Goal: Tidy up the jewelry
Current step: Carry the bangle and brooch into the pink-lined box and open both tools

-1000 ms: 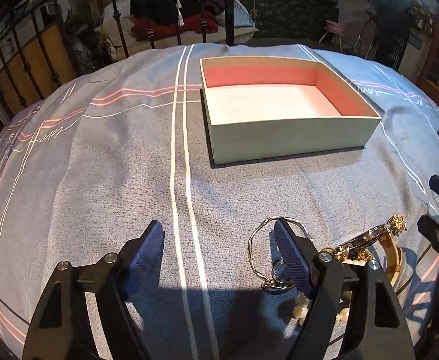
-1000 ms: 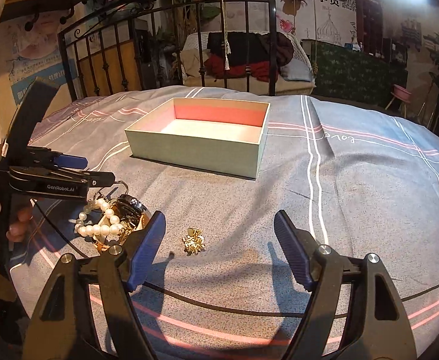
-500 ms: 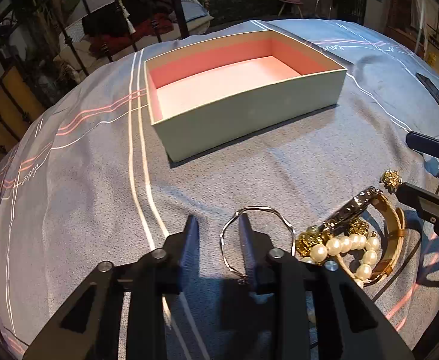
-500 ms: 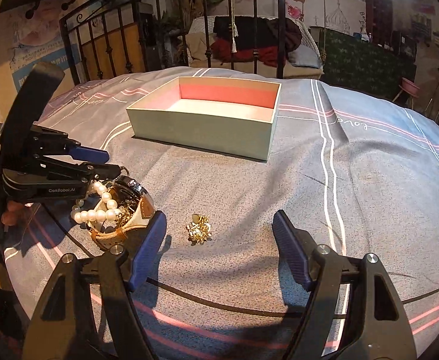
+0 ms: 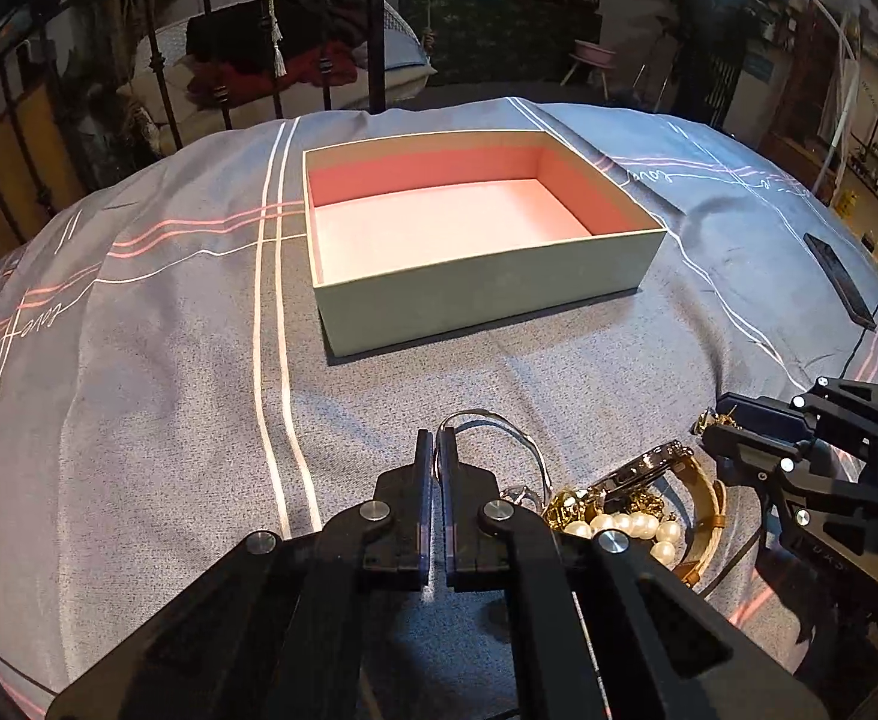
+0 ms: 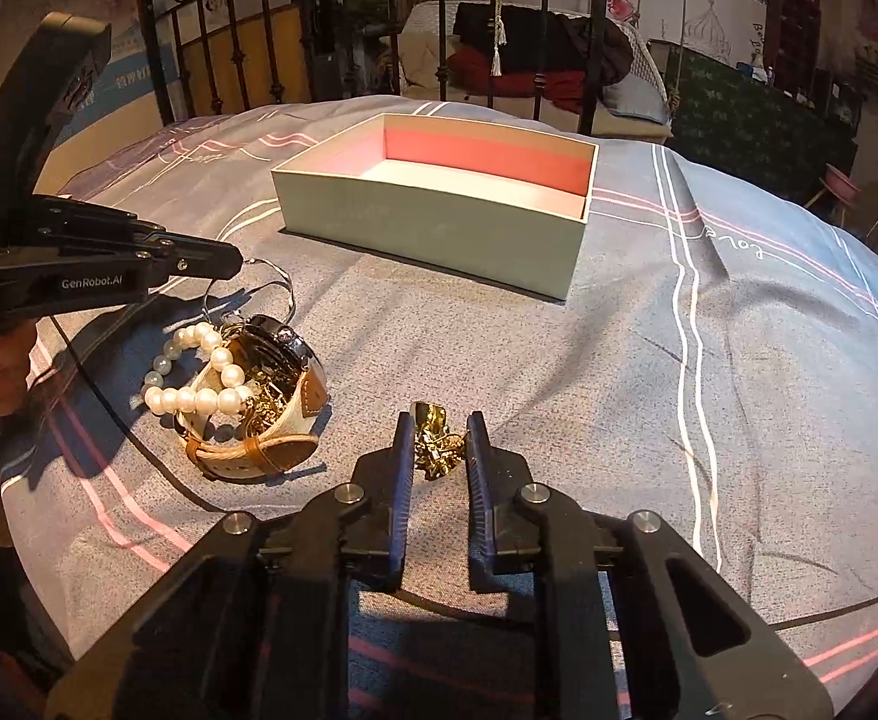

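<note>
My left gripper [image 5: 435, 435] is shut on the left edge of a thin silver bangle [image 5: 514, 427] that lies on the bedspread. To its right sits a heap made of a pearl bracelet [image 5: 625, 522] and a watch [image 6: 276, 354] with a tan strap. The right gripper [image 6: 439, 420] has its jaws closing on a small gold ornament [image 6: 435, 450], and both pads touch its sides. An open pale green box [image 5: 481, 294] with a pink lining stands empty farther back. From the right wrist view, the left gripper [image 6: 234, 261] reaches in at the left, with the bangle [image 6: 287, 288] at its tip.
A grey-blue striped bedspread [image 5: 138, 390] covers the bed. A dark phone [image 5: 841, 279] lies near its right edge. A black metal bed rail [image 6: 378, 18] runs behind the box. A person's hand [image 6: 0, 366] holds the left gripper's handle.
Both grippers stood wide open a second ago. The left jaws have closed on the bangle's edge. The right jaws have narrowed around the gold ornament, which now sits between them.
</note>
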Available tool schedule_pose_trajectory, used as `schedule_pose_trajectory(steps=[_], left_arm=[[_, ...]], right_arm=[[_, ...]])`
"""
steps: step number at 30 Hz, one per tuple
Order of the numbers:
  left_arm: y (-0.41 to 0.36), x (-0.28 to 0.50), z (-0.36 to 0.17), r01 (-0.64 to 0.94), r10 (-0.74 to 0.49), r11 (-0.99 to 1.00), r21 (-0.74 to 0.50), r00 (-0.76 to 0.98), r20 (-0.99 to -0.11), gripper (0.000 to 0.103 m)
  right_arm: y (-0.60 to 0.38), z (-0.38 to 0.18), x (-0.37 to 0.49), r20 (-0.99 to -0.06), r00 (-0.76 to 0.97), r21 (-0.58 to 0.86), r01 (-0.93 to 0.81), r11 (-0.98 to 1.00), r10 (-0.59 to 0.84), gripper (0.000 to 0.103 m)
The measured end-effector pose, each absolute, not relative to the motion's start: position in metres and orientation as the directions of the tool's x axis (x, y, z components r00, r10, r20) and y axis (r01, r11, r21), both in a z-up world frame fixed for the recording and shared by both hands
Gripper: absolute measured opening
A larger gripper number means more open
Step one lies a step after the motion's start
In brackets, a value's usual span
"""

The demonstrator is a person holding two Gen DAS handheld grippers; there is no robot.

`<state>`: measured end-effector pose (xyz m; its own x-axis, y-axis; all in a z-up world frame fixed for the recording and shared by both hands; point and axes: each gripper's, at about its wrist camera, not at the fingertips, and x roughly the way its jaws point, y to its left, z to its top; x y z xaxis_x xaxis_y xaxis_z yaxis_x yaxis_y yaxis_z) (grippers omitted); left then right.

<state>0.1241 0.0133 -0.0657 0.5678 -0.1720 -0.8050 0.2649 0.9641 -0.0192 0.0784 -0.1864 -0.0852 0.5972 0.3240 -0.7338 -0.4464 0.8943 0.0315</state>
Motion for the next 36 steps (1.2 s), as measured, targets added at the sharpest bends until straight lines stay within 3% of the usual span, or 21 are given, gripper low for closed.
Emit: schedule_pose_trajectory(steps=[12,23,30,36], left_arm=[[0.009,0.118,-0.032,0.261,-0.218,0.963,-0.063,0.624,-0.751,0.002],[0.005,0.146,0.004,0.249,-0.227,0.966,-0.068,0.694,-0.683,0.002],[0.003,0.186,0.016,0.2,-0.18,0.979,-0.046,0.728,-0.661,0.002],[-0.003,0.221,0.001,0.152,-0.137,0.987,-0.041,0.705,-0.696,0.002]], right_arm=[[-0.195,-0.059,0.07,-0.659,0.662,0.037,-0.445,0.895,0.356,0.018],[-0.181,-0.01,0.112,-0.554,0.723,0.016,-0.487,0.873,0.413,0.018],[-0.164,-0.004,0.167,-0.549,0.731,0.023,-0.471,0.882,0.405,0.018],[-0.152,-0.017,0.212,-0.594,0.715,0.036,-0.435,0.9,0.37,0.018]])
